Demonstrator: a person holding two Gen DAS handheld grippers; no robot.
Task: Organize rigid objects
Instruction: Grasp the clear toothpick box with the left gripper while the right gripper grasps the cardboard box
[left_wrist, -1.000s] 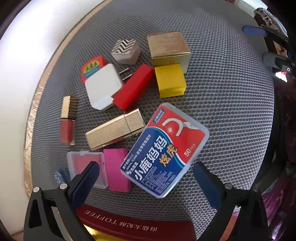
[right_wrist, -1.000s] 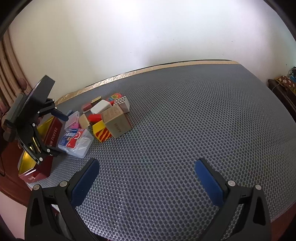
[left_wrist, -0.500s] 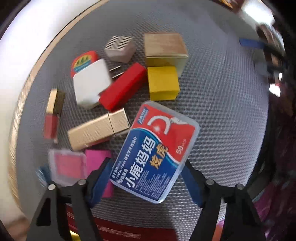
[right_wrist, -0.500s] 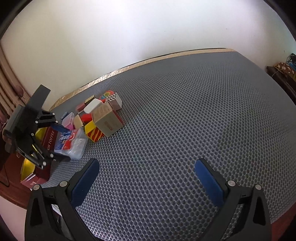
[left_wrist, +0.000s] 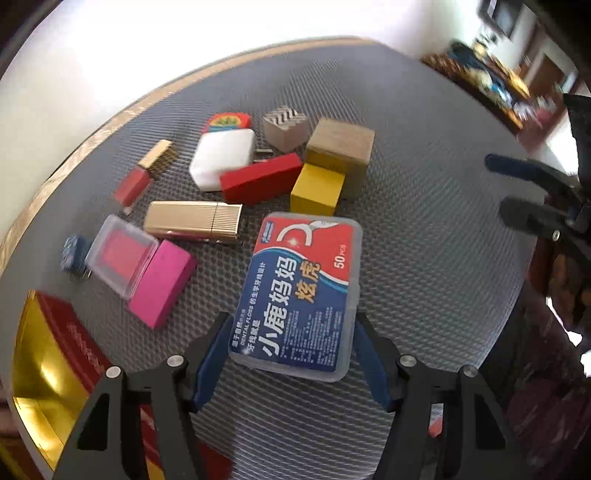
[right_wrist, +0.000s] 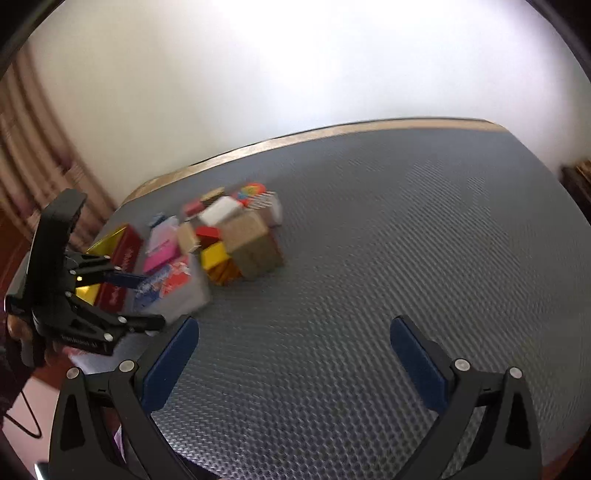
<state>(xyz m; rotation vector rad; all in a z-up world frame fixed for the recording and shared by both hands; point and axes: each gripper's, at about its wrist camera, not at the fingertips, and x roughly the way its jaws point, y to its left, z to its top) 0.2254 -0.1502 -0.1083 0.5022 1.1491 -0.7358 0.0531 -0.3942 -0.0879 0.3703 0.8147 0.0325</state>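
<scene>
A clear dental floss box (left_wrist: 301, 291) with a red and blue label lies on the grey mesh surface (left_wrist: 424, 258). My left gripper (left_wrist: 291, 350) is closing on its near end, and the blue pads (left_wrist: 212, 350) touch both long sides. The right wrist view shows the same grip (right_wrist: 144, 299) at the left, on that box (right_wrist: 166, 284). Beyond it lie a gold lighter (left_wrist: 194, 221), a pink block (left_wrist: 162, 282), a yellow cube (left_wrist: 317, 190), a red bar (left_wrist: 260, 179) and a white charger (left_wrist: 221, 158). My right gripper (right_wrist: 295, 354) hangs open over bare mesh, holding nothing.
A red tin with a gold inside (left_wrist: 48, 354) sits at the near left edge, also visible as the tin (right_wrist: 122, 243). A tan box (left_wrist: 341, 147), a chevron block (left_wrist: 286, 127), a lip gloss (left_wrist: 142, 177) and a clear case (left_wrist: 122, 258) crowd the cluster. A gold band (right_wrist: 332, 131) edges the far side.
The left jaws have narrowed from wide open onto the floss box. The left gripper rolled and shifted, and the box turned with it. The right gripper stayed open, hardly moving.
</scene>
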